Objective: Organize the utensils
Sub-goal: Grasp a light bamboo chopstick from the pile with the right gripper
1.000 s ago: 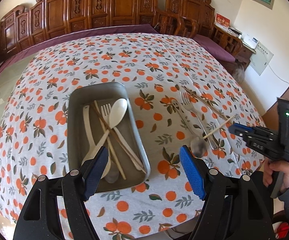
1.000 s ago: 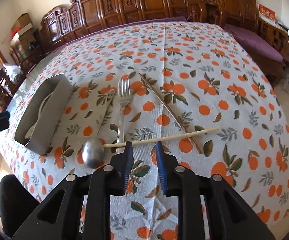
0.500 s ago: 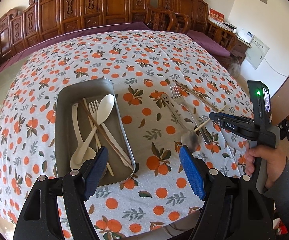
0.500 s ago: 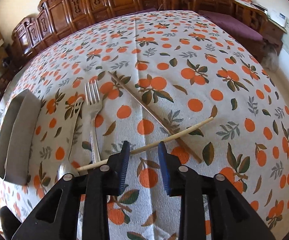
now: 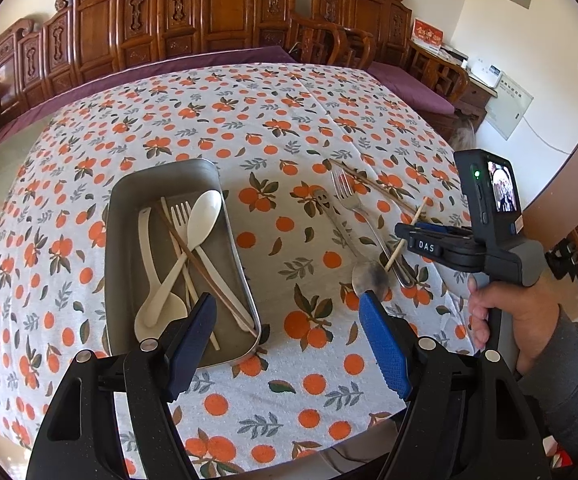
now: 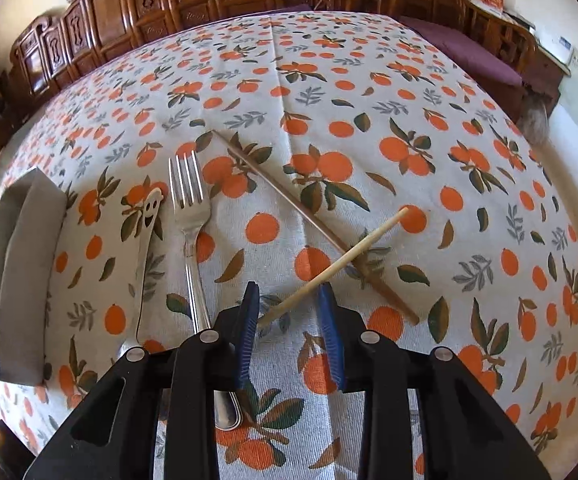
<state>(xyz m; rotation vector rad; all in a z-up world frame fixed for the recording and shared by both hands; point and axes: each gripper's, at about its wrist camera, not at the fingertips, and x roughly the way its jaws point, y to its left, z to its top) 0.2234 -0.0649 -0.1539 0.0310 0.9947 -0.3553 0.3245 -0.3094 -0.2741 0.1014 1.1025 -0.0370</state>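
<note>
A grey metal tray (image 5: 121, 240) holds cream spoons, a cream fork and chopsticks. My left gripper (image 5: 287, 308) hovers open over the tray's near right corner with nothing between its fingers. On the cloth to the right lie a metal spoon (image 5: 369, 278) with a smiley handle (image 6: 149, 210), a metal fork (image 6: 189, 200), a dark chopstick (image 6: 289, 204) and a light chopstick (image 6: 353, 252) crossing it. My right gripper (image 6: 287, 296) is low over the light chopstick's near end. Its jaws stand narrowly apart and the stick runs between them without being pressed. In the left wrist view a hand holds this right gripper (image 5: 409, 236).
The table wears a white cloth printed with oranges (image 6: 329, 80). Carved wooden chairs (image 5: 225, 20) line its far side. The tray (image 6: 21, 264) sits left of the loose cutlery. A purple bench cushion (image 5: 409, 84) and a wall lie to the right.
My right gripper has come down and forward over the light chopstick, so the stick's near end now lies between the jaws, which stand slightly wider. The left gripper has barely moved.
</note>
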